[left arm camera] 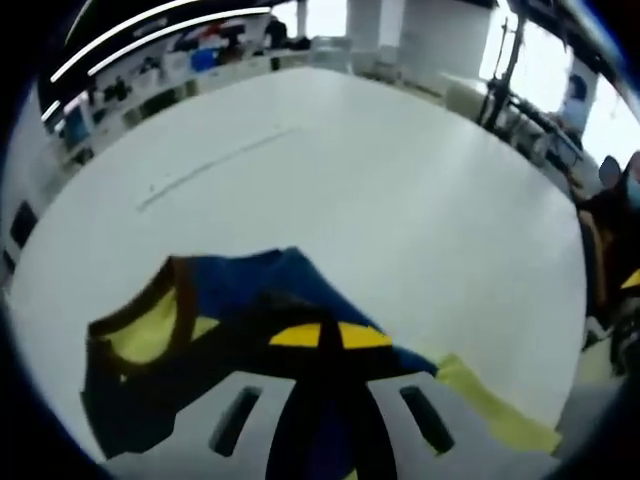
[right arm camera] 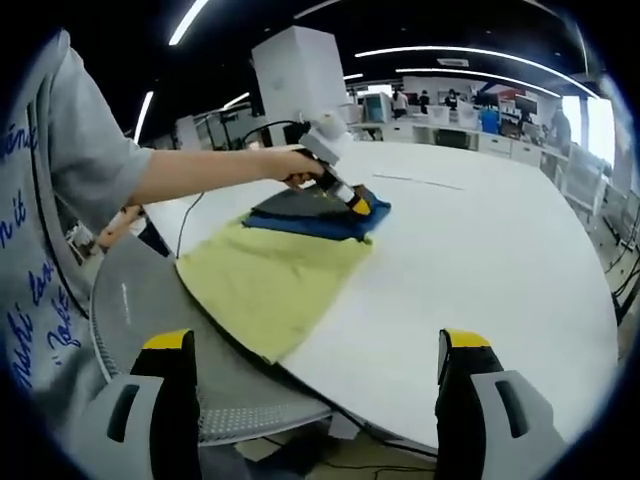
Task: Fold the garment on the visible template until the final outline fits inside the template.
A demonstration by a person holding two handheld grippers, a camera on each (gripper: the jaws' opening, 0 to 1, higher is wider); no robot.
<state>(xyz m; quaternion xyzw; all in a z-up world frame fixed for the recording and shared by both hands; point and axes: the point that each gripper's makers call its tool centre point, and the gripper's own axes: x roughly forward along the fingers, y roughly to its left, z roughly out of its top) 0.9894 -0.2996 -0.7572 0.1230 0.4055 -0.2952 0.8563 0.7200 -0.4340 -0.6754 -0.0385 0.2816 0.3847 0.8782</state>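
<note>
A garment point(left arm camera: 240, 290) of dark blue and yellow cloth with a brown collar lies on the white table point(left arm camera: 380, 200). My left gripper point(left arm camera: 330, 335) has its yellow-tipped jaws nearly together, with dark blue cloth pinched between them. In the right gripper view the garment point(right arm camera: 275, 275) shows a yellow-green body hanging over the near table edge, with its blue part folded on top farther away. There a person's hand holds the left gripper point(right arm camera: 355, 205) down on the blue fold. My right gripper point(right arm camera: 316, 345) hangs off the table's near edge, jaws wide apart and holding nothing.
A thin dark line point(left arm camera: 215, 165) runs across the table beyond the garment, also seen as a line point(right arm camera: 420, 182) in the right gripper view. A grey mesh chair point(right arm camera: 150, 300) stands at the table edge beside the person's sleeve point(right arm camera: 70, 150). Desks and equipment line the far side.
</note>
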